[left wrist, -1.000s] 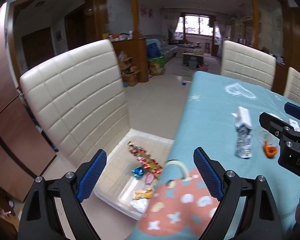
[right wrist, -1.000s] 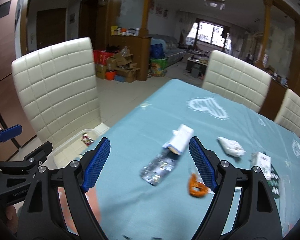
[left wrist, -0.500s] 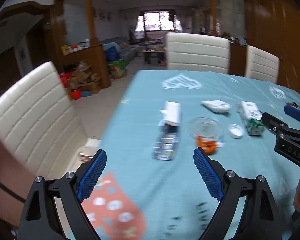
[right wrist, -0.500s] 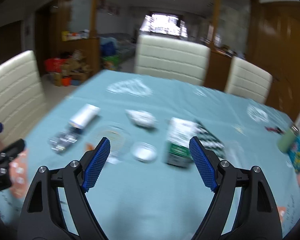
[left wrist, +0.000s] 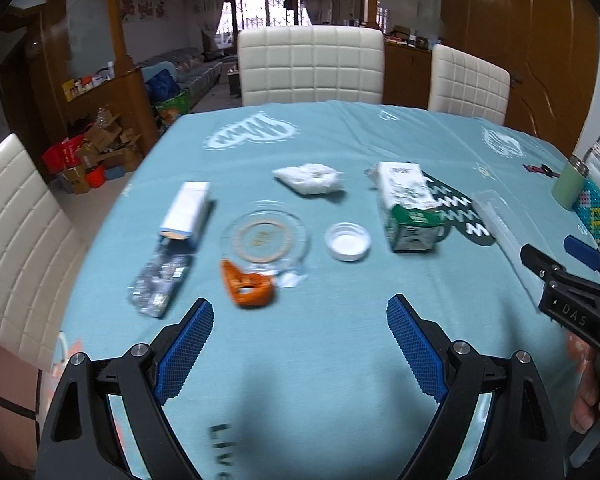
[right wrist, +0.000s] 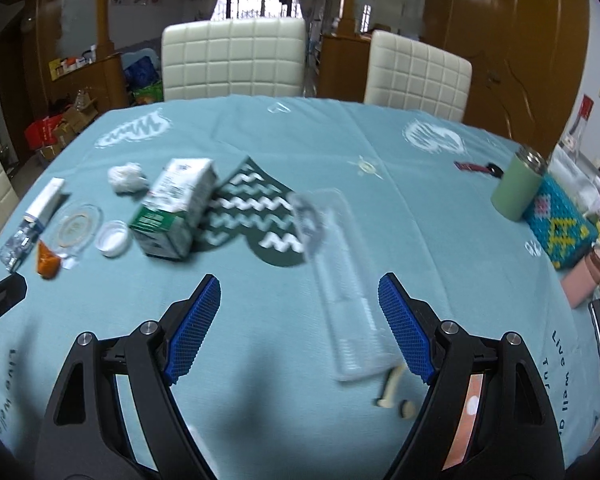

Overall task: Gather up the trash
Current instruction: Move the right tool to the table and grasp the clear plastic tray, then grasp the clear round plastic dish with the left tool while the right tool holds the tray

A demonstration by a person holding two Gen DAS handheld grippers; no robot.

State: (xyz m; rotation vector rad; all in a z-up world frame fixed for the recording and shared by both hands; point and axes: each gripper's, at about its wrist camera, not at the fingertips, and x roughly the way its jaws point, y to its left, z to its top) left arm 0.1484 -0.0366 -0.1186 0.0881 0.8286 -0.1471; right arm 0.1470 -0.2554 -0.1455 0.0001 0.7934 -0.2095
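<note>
Trash lies on the blue tablecloth [left wrist: 320,140]. In the left wrist view I see an orange scrap [left wrist: 247,289], a clear round lid [left wrist: 266,238], a white cap [left wrist: 348,241], a crumpled tissue [left wrist: 310,177], a green-white carton [left wrist: 408,210] and a white box with a foil wrapper [left wrist: 172,250]. My left gripper [left wrist: 300,340] is open and empty, short of the orange scrap. My right gripper [right wrist: 300,322] is open and empty above the cloth, with a clear plastic tray [right wrist: 342,280] near its right finger. The carton [right wrist: 176,212] lies to its far left.
White chairs [left wrist: 312,64] stand behind the table and at its left [left wrist: 16,240]. A green cup [right wrist: 520,188], a knitted blue box [right wrist: 560,228] and a pink item [right wrist: 588,276] sit at the right edge. A dark green mat [right wrist: 252,216] lies under the carton.
Both grippers have swung right, from the chair and the floor bin to face the table. The left now looks at the trash cluster, the right at the clear tray. Both stay open.
</note>
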